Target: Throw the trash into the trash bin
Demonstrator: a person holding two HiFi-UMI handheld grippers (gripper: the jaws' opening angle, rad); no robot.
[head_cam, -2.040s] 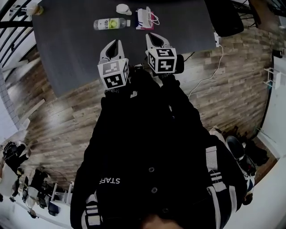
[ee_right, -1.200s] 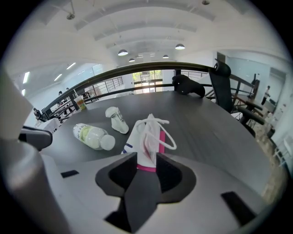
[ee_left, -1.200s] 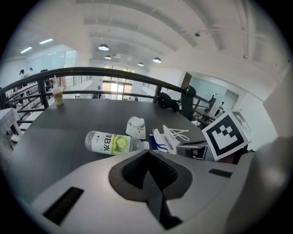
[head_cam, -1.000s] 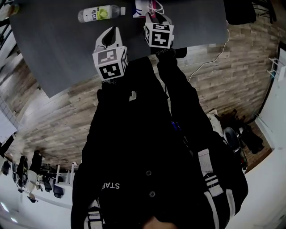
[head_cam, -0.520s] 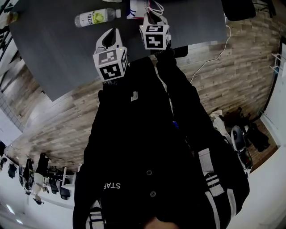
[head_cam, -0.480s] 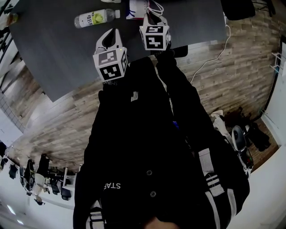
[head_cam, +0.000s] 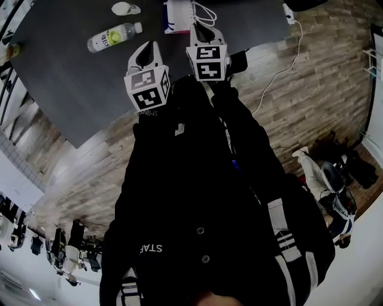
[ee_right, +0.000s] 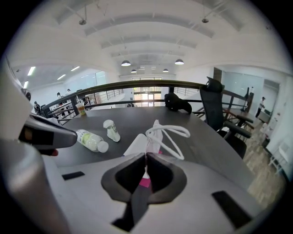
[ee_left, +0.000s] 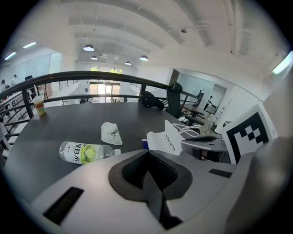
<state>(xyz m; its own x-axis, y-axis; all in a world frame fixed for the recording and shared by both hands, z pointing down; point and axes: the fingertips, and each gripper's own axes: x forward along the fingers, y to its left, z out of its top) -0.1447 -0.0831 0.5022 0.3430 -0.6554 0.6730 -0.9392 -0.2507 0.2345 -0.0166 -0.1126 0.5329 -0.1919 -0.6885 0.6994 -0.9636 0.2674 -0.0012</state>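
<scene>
The person's black jacket (head_cam: 197, 197) fills the near part of the head view. Just past it, both grippers reach out over the dark grey table (head_cam: 72, 77).

The left gripper (ee_left: 147, 155) has its jaws pressed together with nothing in them.

The right gripper (ee_right: 146, 157) is pinched tight on the edge of the white paper bag (ee_right: 137, 145). The bag's white string handles (ee_right: 169, 136) loop out past the jaws. A bit of pink shows between the jaws. It may be part of the bag.

Farther out and to the left, a plastic bottle (head_cam: 114, 37) lies on its side on the table. A small white thing (head_cam: 125, 8) lies beyond it, maybe a squashed cup.

At the far edge, a cup of drink (ee_left: 40, 104) stands near a dark railing (ee_left: 91, 77).
</scene>
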